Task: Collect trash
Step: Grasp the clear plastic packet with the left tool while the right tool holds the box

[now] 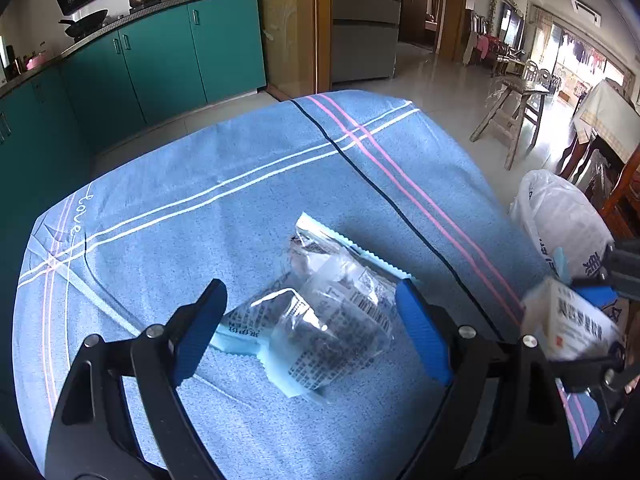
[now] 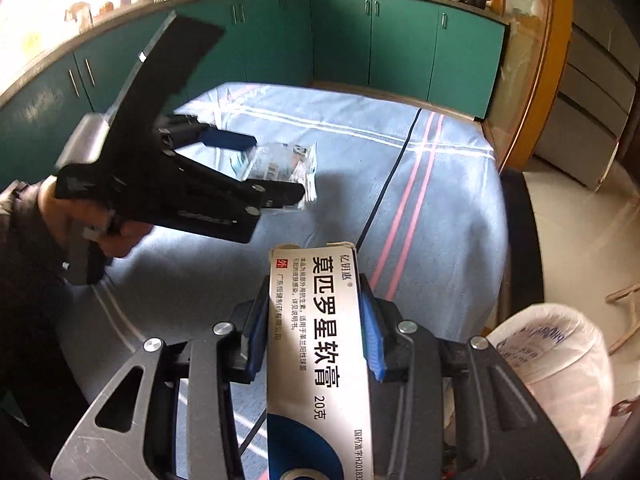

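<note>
A crumpled clear plastic wrapper [image 1: 320,308] with printed text lies on the blue striped cloth [image 1: 240,184]. My left gripper [image 1: 312,312] is open, its blue fingers either side of the wrapper, just above it. It also shows in the right wrist view [image 2: 256,168] over the wrapper [image 2: 284,164]. My right gripper [image 2: 316,320] is shut on a white medicine box [image 2: 316,340] with Chinese print, held above the cloth's near right part. The box [image 1: 572,320] shows blurred at the right in the left wrist view.
A white plastic bag [image 1: 560,216] stands off the table's right edge, also in the right wrist view [image 2: 552,364]. Green kitchen cabinets [image 1: 160,56] run behind the table. A wooden stool [image 1: 512,116] stands on the tiled floor to the right.
</note>
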Tool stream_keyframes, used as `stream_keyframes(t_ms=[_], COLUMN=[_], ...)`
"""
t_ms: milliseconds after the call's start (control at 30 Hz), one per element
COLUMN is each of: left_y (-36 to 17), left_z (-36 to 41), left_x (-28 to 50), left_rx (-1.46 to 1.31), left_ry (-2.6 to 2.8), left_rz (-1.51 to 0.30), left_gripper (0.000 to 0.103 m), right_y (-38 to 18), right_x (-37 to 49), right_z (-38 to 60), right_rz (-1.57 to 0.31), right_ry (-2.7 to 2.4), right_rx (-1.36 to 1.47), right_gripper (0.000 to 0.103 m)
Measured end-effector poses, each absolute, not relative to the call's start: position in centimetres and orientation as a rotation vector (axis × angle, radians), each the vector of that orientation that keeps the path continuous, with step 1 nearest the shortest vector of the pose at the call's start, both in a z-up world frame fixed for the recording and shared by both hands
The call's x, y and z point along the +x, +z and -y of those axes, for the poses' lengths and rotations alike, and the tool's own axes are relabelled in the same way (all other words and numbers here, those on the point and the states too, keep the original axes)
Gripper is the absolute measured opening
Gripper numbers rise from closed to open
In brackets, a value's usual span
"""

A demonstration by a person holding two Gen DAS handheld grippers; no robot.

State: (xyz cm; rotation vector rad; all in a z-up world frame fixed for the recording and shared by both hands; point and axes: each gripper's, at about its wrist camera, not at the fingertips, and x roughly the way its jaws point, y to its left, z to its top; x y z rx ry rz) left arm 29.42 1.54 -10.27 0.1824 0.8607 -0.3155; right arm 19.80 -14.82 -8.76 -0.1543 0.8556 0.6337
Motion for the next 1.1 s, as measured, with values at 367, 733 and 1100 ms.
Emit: stream_keyframes(t_ms=[367,733,1100], left_y=[-10.8,-10.5,-9.5], left_z=[-1.6,-2.1,-4.3], left_x=[29.2,28.2,27.2], left_rx=[0.178,0.162,0.109], left_ry=[-0.276,-0.272,-0.250], left_rz=[-0.856,-0.857,-0.842], left_gripper=[0.088,0.083,0.082], right_y=[-10.6,-11.0,-11.7], right_x=[18.7,19.2,19.6], right_z=[15.6,15.5,15.6], right_rz=[-0.899,-0.897,-0.898], right_ry=[0.695,0.694,0.666], right_rx=[-0.084,-0.087,-0.130], right_gripper=[0.040,0.065,0.069])
